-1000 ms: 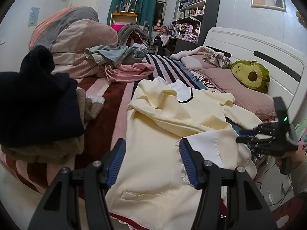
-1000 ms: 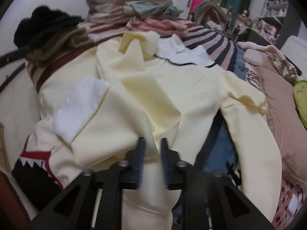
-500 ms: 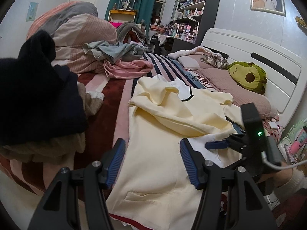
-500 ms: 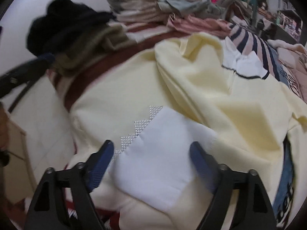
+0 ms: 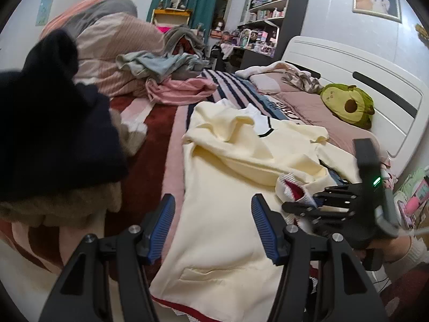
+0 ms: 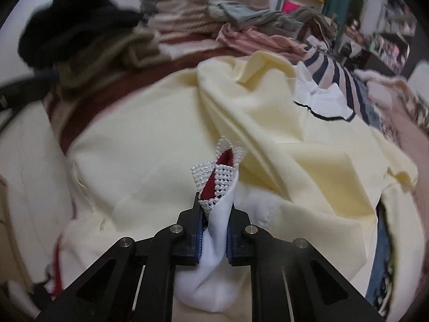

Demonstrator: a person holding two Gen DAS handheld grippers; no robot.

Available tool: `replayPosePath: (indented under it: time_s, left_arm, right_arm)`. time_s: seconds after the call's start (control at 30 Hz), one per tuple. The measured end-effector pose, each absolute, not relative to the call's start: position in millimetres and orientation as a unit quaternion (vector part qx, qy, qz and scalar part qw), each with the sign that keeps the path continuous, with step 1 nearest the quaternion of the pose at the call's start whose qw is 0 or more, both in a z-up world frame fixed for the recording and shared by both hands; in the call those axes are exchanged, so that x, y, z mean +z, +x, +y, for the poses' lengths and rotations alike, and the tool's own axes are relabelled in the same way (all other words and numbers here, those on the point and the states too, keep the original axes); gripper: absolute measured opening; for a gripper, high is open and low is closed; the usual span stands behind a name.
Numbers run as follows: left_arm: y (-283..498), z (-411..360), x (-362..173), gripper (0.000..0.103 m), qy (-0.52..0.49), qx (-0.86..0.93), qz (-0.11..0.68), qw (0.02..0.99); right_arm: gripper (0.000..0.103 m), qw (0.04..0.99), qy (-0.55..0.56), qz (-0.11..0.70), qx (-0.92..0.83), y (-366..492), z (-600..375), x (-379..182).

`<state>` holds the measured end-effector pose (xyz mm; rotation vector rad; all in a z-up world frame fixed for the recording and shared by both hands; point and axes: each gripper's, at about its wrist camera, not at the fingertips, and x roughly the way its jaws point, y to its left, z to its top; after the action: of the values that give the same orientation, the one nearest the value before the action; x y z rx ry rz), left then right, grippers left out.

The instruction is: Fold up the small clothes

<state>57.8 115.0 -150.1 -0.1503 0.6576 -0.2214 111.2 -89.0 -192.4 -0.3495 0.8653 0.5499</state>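
Note:
A pale yellow garment [image 5: 230,214] with a white, black-edged collar [image 5: 261,123] lies spread on the bed; it also fills the right wrist view [image 6: 150,166]. My right gripper [image 6: 214,228] is shut on a white cuff with white lace and red trim [image 6: 222,177], lifting it off the yellow cloth. In the left wrist view that gripper [image 5: 308,206] sits at the right over the garment with the cuff [image 5: 291,187] bunched at its tips. My left gripper [image 5: 211,225] is open and empty above the garment's lower part.
A pile of dark and beige clothes [image 5: 48,134] sits at the left. Pink and grey clothes [image 5: 177,91] and a bundled duvet [image 5: 112,48] lie behind. An avocado plush [image 5: 348,107] rests by the white headboard [image 5: 348,61]. Shelves [image 5: 268,13] stand at the back.
My right gripper has closed on the white lace-trimmed cuff, which it straddled open half a second ago, and lifted it. My left gripper stays open, nearly still.

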Motion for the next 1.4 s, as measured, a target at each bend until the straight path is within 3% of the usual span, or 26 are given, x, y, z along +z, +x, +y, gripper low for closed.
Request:
replayPosePath:
  time_s: [0.27,0.47,0.63,0.73,0.8,0.87,1.0,1.17,1.4]
  left_arm:
    - [51.7,81.9,-130.9,0.055,-0.049,-0.128,0.309,0.941]
    - [53.7,54.3,-129.0,0.055,-0.038,-0.131,0.319,0.938]
    - [61.2,30.1,-129.6,0.055,-0.036,-0.139,0.331,0.933]
    - [68.3,20.4,-131.6,0.055,-0.041,-0.138,0.342,0.929]
    - [74.6,19.6,-134.2,0.055,-0.047,-0.139,0.352,0.925]
    - [83.5,21.1,-138.3,0.055,-0.05,-0.134,0.362,0.921]
    - [104.1,28.7,-149.9,0.056,-0.066,-0.139,0.378,0.913]
    - [140.8,38.5,-170.1,0.056,-0.09,-0.143,0.395,0.903]
    - [203.5,56.2,-195.9,0.056,-0.101,-0.15,0.405,0.896]
  right_arm:
    - [0.004,0.849,0.06,0.339,0.4,69.7,-165.0,-118.2]
    - [0.004,0.878,0.114,0.29,0.363,29.8,-255.9,-90.3]
    - [0.005,0.889,0.143,0.331,0.282,11.4,-321.2,-111.2]
    - [0.011,0.874,0.153,0.389,0.248,10.3,-342.3,-140.1]
    - [0.022,0.858,0.15,0.432,0.233,11.2,-349.1,-159.8]
    - [0.042,0.855,0.125,0.462,0.202,10.1,-356.5,-171.0]
    - [0.053,0.884,0.034,0.456,0.102,18.0,-369.1,-157.5]
    - [0.054,0.906,0.067,0.391,0.15,64.8,-355.8,-132.0]
    - [0.053,0.842,0.032,0.391,0.37,191.7,-218.4,-146.0]
